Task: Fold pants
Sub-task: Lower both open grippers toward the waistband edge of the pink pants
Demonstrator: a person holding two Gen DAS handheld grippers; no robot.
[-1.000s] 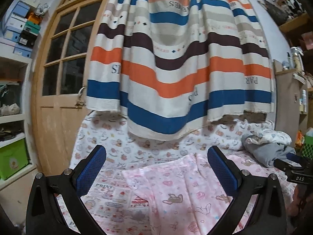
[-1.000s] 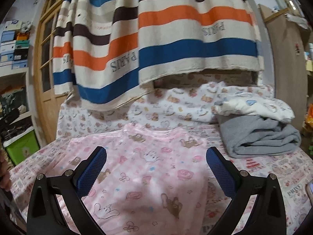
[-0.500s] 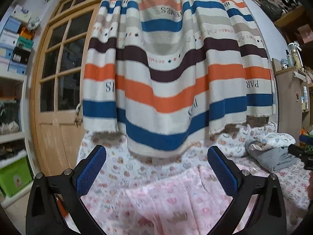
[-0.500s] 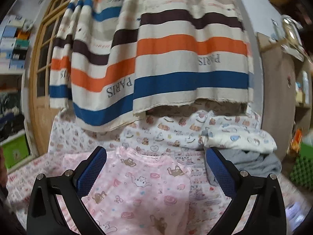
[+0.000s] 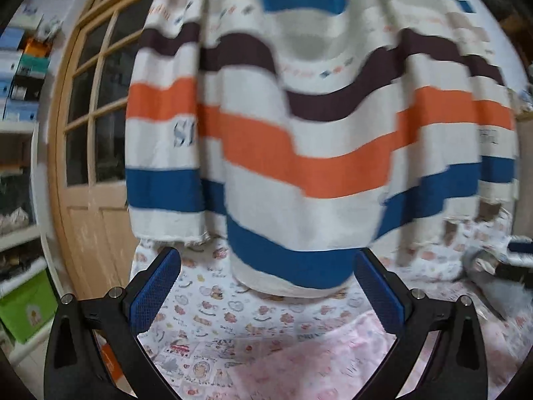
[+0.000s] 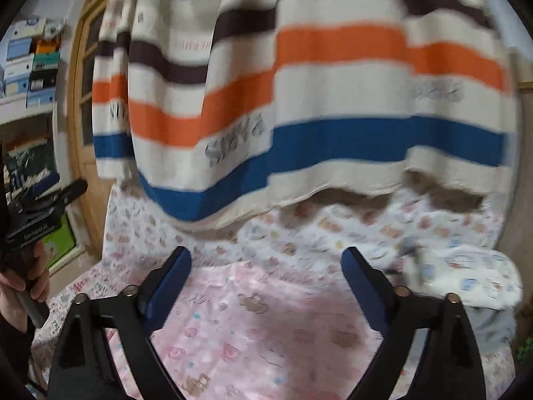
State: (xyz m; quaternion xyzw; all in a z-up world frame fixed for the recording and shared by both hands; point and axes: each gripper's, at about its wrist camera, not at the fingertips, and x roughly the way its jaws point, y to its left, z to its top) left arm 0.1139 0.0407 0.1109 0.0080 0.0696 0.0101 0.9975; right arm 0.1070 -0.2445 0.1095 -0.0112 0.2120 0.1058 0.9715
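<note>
Pink patterned pants [image 6: 266,326] lie flat on the bed, low in the right wrist view; in the left wrist view the pants [image 5: 319,363] show at the bottom right. My left gripper [image 5: 266,266] is open, raised above the bed with nothing between its blue pads. My right gripper [image 6: 266,263] hovers over the far edge of the pants; its jaws are closing with nothing between them and do not touch the cloth. Both views are blurred by motion.
A striped curtain [image 5: 299,133] hangs over the head of the bed. A folded grey and white pile [image 6: 476,286] sits at the right. A wooden door [image 5: 90,133] and shelves with boxes [image 5: 23,66] stand left. A hand [image 6: 23,276] holds the other gripper.
Both grippers rose and pulled back from the pants, so the curtain fills more of each view. The right jaws narrowed a little. The left gripper came into the right wrist view at left.
</note>
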